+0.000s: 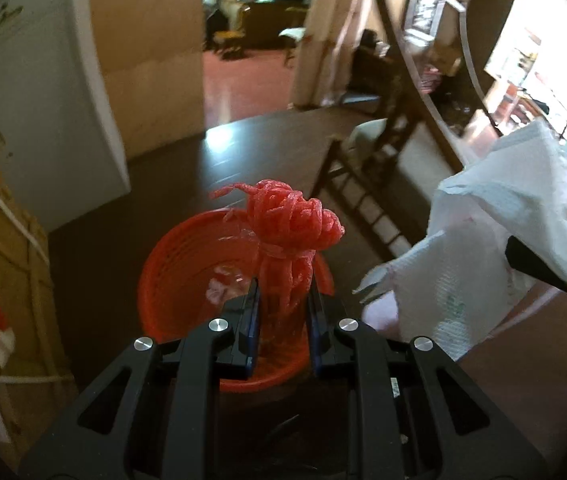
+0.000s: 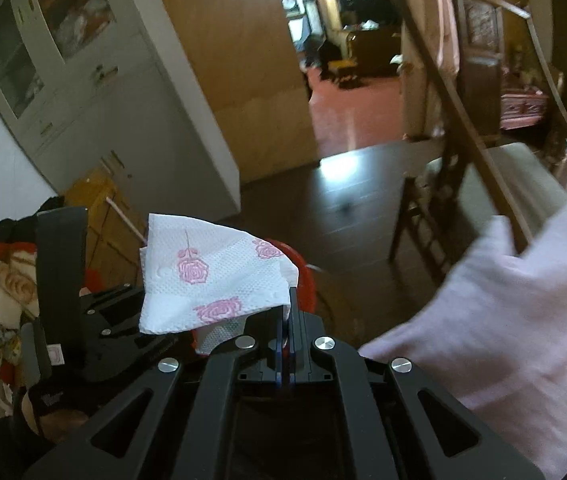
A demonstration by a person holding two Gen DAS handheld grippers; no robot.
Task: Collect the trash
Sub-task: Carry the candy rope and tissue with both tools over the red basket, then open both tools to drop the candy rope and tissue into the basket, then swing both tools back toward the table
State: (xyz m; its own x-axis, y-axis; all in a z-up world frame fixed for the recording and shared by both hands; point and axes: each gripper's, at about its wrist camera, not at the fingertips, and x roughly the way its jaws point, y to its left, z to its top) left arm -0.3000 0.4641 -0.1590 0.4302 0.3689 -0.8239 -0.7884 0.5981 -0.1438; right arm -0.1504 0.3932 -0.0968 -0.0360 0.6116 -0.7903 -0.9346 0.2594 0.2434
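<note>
In the left wrist view my left gripper [image 1: 283,292] is shut on a bundle of red mesh netting [image 1: 291,220], held upright directly above an orange-red bin [image 1: 163,280]. The white napkin [image 1: 503,208] hangs at the right of that view, held by the other gripper. In the right wrist view my right gripper [image 2: 286,300] is shut on the white napkin with pink roses [image 2: 211,276], which drapes to the left over the red bin's rim [image 2: 307,276]. The left gripper's black body [image 2: 95,320] sits just left of the napkin.
A dark wooden chair [image 1: 383,184] with a pale cushion stands to the right; it also shows in the right wrist view [image 2: 463,184]. A white cabinet [image 2: 95,92] and a yellow crate [image 1: 7,248] stand to the left. A pink cloth [image 2: 503,320] lies at the right.
</note>
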